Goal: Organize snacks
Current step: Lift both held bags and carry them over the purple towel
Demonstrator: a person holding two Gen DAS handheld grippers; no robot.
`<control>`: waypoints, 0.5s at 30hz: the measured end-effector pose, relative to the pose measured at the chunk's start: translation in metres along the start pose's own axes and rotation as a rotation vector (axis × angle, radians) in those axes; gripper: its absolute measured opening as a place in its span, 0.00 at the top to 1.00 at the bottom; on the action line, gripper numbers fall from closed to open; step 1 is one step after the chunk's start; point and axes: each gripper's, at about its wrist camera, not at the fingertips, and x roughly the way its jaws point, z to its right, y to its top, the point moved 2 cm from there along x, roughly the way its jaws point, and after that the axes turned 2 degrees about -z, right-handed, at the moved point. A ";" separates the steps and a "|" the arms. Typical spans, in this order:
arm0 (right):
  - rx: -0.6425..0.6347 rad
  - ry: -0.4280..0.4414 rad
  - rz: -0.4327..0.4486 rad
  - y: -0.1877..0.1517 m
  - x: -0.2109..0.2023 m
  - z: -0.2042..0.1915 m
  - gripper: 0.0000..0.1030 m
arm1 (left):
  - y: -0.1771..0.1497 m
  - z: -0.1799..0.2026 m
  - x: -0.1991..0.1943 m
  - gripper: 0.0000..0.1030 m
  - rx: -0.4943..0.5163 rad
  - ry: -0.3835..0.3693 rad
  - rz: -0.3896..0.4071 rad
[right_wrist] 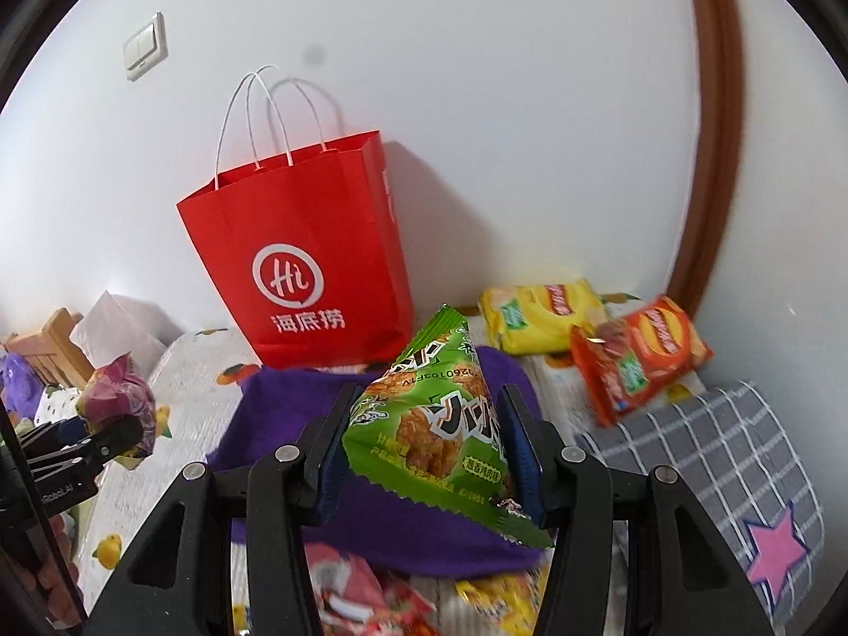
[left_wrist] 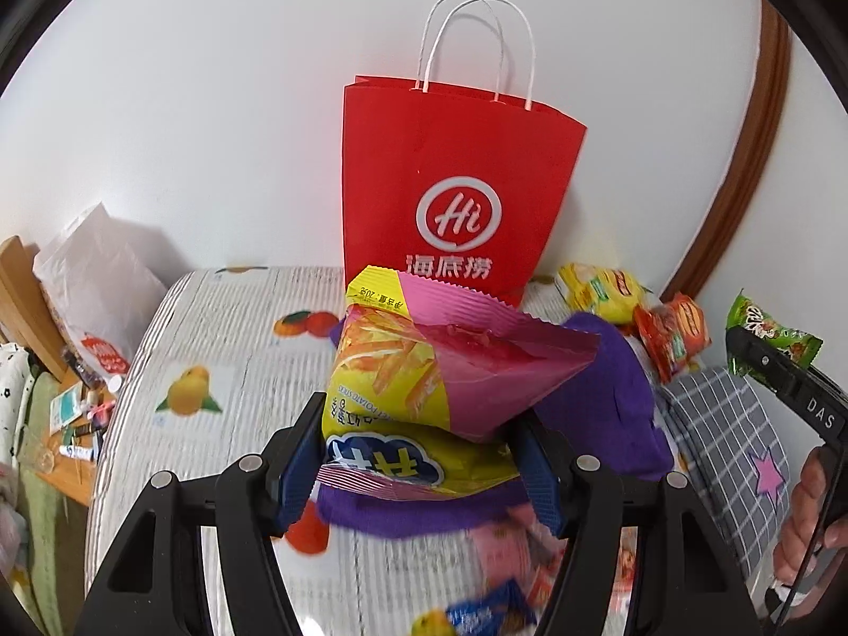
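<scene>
My left gripper [left_wrist: 418,456] is shut on a yellow and pink potato-stick packet [left_wrist: 424,371], lifted above a purple cloth [left_wrist: 609,397]. My right gripper [right_wrist: 424,450] is shut on a green fried-chicken snack packet [right_wrist: 440,424], also raised over the purple cloth [right_wrist: 286,413]. A red paper bag [left_wrist: 450,180] with white handles stands upright against the wall straight ahead of both; its top stands open in the right wrist view [right_wrist: 312,254]. In the left wrist view the right gripper [left_wrist: 763,355] shows at the right edge with the green packet [left_wrist: 768,334]. The left gripper [right_wrist: 100,434] appears at the left edge of the right wrist view.
A yellow packet [right_wrist: 540,318] and an orange packet [right_wrist: 641,355] lie right of the bag by the wall. Several more snacks [right_wrist: 371,599] lie below the grippers. A grey checked cloth [right_wrist: 715,466] with a pink star covers the right. A white plastic bag [left_wrist: 100,275] sits at the far left.
</scene>
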 end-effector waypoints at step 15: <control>-0.008 0.022 -0.081 0.032 0.106 -0.003 0.50 | 0.029 -0.005 0.094 0.38 -0.079 -0.004 -0.071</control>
